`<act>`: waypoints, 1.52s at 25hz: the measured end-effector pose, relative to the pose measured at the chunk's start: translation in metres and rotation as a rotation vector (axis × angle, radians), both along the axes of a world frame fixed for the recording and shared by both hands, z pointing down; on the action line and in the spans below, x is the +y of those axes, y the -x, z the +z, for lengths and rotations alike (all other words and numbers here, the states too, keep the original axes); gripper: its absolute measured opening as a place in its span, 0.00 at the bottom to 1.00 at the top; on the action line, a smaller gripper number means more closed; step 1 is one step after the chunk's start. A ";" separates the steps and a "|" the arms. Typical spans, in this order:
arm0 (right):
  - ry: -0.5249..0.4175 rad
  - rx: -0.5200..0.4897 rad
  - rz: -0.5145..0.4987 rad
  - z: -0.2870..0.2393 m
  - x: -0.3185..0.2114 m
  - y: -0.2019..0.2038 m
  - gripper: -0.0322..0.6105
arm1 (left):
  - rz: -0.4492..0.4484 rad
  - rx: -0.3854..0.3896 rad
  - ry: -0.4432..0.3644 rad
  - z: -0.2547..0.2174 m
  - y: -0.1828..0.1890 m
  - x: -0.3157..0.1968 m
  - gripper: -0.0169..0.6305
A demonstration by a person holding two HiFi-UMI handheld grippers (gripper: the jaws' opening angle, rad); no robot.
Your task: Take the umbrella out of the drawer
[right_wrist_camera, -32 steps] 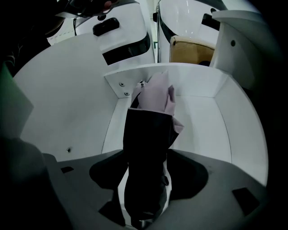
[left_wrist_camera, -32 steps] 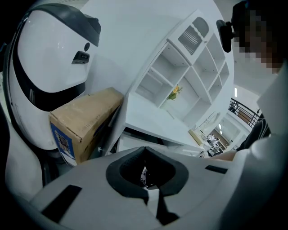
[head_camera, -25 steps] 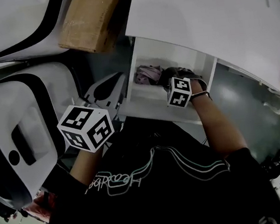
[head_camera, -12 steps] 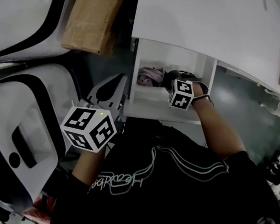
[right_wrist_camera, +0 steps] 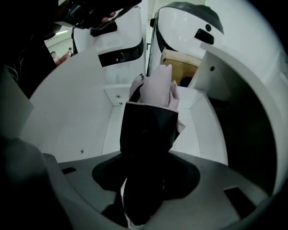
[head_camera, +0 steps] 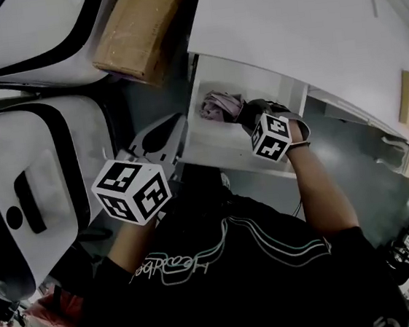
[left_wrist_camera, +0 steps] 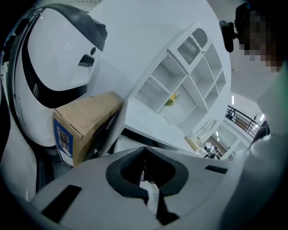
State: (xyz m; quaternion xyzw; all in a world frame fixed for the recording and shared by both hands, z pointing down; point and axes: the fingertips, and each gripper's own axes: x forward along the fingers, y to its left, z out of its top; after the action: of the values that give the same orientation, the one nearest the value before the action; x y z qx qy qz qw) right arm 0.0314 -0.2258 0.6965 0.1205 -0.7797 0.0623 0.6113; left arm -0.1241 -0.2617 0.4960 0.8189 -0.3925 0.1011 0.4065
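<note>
A white drawer [head_camera: 218, 154] stands pulled out under a white tabletop. Inside it is the folded umbrella [head_camera: 220, 106], pink fabric with a black sleeve. My right gripper [head_camera: 249, 119] points steeply down into the drawer. Its jaws are closing, and the umbrella's black sleeve [right_wrist_camera: 146, 134] fills the space between them. The pink end [right_wrist_camera: 155, 90] sticks out beyond the jaws, above the drawer's floor [right_wrist_camera: 198, 130]. My left gripper [head_camera: 164, 131] hangs left of the drawer, outside it. In the left gripper view its tips [left_wrist_camera: 144, 149] meet with nothing between them.
A brown cardboard box [head_camera: 138, 27] leans between the tabletop [head_camera: 307, 30] and large white-and-black moulded shells [head_camera: 31, 186] on the left. A white shelf unit [left_wrist_camera: 180, 76] rises behind the tabletop. The drawer's side walls [right_wrist_camera: 81, 121] stand close around the umbrella.
My right gripper has risen a little inside the drawer and closed in on the umbrella. The left gripper has shifted slightly up and to the right.
</note>
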 end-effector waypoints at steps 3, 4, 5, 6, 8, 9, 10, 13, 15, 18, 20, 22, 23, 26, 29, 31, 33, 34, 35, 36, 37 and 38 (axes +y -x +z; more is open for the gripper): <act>-0.050 -0.042 0.032 -0.031 -0.002 -0.005 0.38 | -0.002 -0.005 -0.027 -0.014 -0.007 0.015 0.06; -0.068 -0.058 0.042 -0.043 0.000 -0.007 0.38 | -0.002 -0.006 -0.036 -0.019 -0.010 0.021 0.06; -0.086 -0.075 0.052 -0.055 0.002 -0.009 0.38 | -0.001 -0.007 -0.043 -0.024 -0.014 0.028 0.06; -0.105 -0.093 0.063 -0.067 0.005 -0.011 0.38 | -0.001 -0.006 -0.051 -0.029 -0.018 0.035 0.06; -0.141 -0.145 0.098 -0.093 0.014 -0.014 0.38 | 0.001 -0.005 -0.070 -0.041 -0.026 0.050 0.06; -0.159 -0.181 0.124 -0.108 0.018 -0.015 0.38 | 0.004 -0.006 -0.082 -0.047 -0.031 0.058 0.06; -0.180 -0.220 0.155 -0.123 0.022 -0.016 0.38 | 0.009 -0.007 -0.096 -0.054 -0.036 0.066 0.06; -0.250 -0.334 0.241 -0.170 0.032 -0.024 0.38 | 0.027 -0.015 -0.147 -0.076 -0.053 0.086 0.06; -0.285 -0.412 0.290 -0.201 0.045 -0.031 0.38 | 0.038 -0.021 -0.179 -0.091 -0.064 0.102 0.06; -0.319 -0.536 0.355 -0.247 0.073 -0.039 0.38 | 0.054 -0.024 -0.219 -0.116 -0.081 0.132 0.06; -0.333 -0.623 0.392 -0.276 0.095 -0.044 0.38 | 0.065 -0.022 -0.243 -0.132 -0.091 0.156 0.06; -0.348 -0.719 0.417 -0.303 0.117 -0.049 0.38 | 0.073 -0.017 -0.273 -0.148 -0.100 0.176 0.06; -0.363 -0.764 0.426 -0.318 0.126 -0.052 0.38 | 0.076 -0.015 -0.291 -0.156 -0.104 0.184 0.06; -0.418 -0.866 0.454 -0.358 0.153 -0.062 0.38 | 0.084 -0.011 -0.342 -0.181 -0.113 0.207 0.06; -0.433 -0.972 0.490 -0.390 0.183 -0.073 0.38 | 0.093 -0.004 -0.388 -0.205 -0.121 0.232 0.06; -0.437 -1.028 0.508 -0.405 0.199 -0.079 0.38 | 0.094 0.006 -0.421 -0.221 -0.125 0.246 0.06; -0.454 -1.045 0.507 -0.416 0.214 -0.083 0.38 | 0.093 0.019 -0.447 -0.233 -0.129 0.258 0.06; -0.467 -1.045 0.504 -0.420 0.222 -0.085 0.38 | 0.095 0.024 -0.457 -0.238 -0.131 0.264 0.06; -0.478 -1.045 0.502 -0.423 0.229 -0.087 0.38 | 0.099 0.028 -0.466 -0.243 -0.135 0.270 0.06; -0.486 -1.051 0.502 -0.427 0.236 -0.090 0.38 | 0.105 0.031 -0.475 -0.246 -0.138 0.275 0.06; -0.490 -1.061 0.503 -0.430 0.243 -0.092 0.38 | 0.111 0.034 -0.484 -0.249 -0.142 0.281 0.06; -0.489 -1.073 0.505 -0.432 0.249 -0.093 0.38 | 0.116 0.036 -0.493 -0.252 -0.144 0.286 0.06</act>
State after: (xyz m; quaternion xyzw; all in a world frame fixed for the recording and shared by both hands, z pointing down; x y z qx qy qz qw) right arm 0.1246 0.0234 0.2642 0.3886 -0.9165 0.0763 0.0572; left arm 0.0202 0.0244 0.2441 0.9160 -0.3506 0.0110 0.1949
